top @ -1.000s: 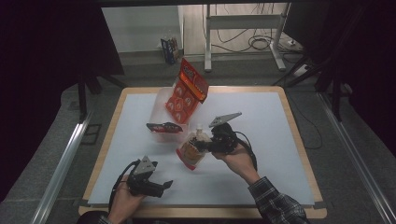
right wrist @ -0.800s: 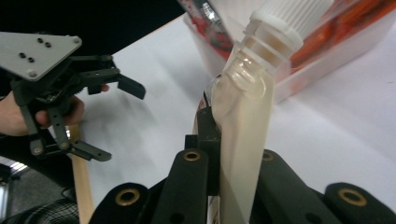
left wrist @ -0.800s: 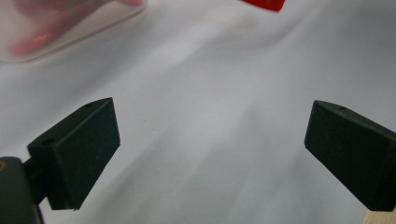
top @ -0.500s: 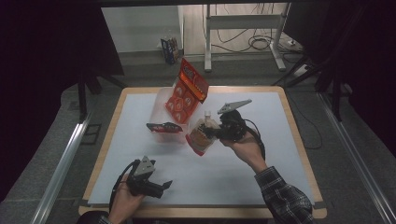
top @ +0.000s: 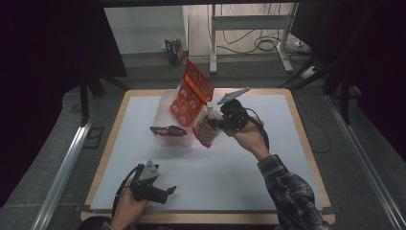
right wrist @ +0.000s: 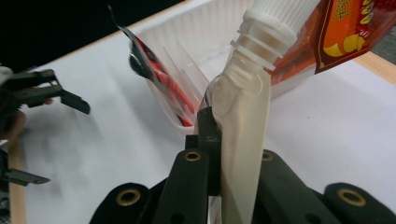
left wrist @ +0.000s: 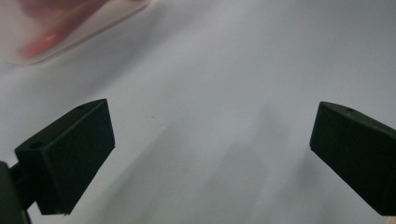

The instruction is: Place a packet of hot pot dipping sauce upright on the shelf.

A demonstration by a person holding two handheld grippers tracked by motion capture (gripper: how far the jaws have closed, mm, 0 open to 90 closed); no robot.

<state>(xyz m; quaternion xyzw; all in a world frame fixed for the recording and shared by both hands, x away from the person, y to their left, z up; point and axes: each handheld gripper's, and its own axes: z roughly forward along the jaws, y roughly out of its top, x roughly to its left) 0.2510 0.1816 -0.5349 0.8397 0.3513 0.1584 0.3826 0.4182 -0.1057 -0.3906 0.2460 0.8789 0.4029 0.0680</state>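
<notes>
Pouch point(top: 207, 130) hangs above the middle of the counter point(top: 287, 163) in the high view, pinched by the right gripper point(top: 221, 122), just beside the clear tray point(top: 165, 103) holding a tall red bag point(top: 191, 93). The left gripper point(top: 165, 192) rests near the counter's near edge, fingers spread.

In the left gripper view, both fingers point(left wrist: 70, 154) stand wide apart over bare counter point(left wrist: 210, 93).

In the right gripper view, the fingers point(right wrist: 208, 135) clamp the pouch point(right wrist: 245, 135) below its white ribbed cap point(right wrist: 275, 21), tray point(right wrist: 201, 37) close behind.
</notes>
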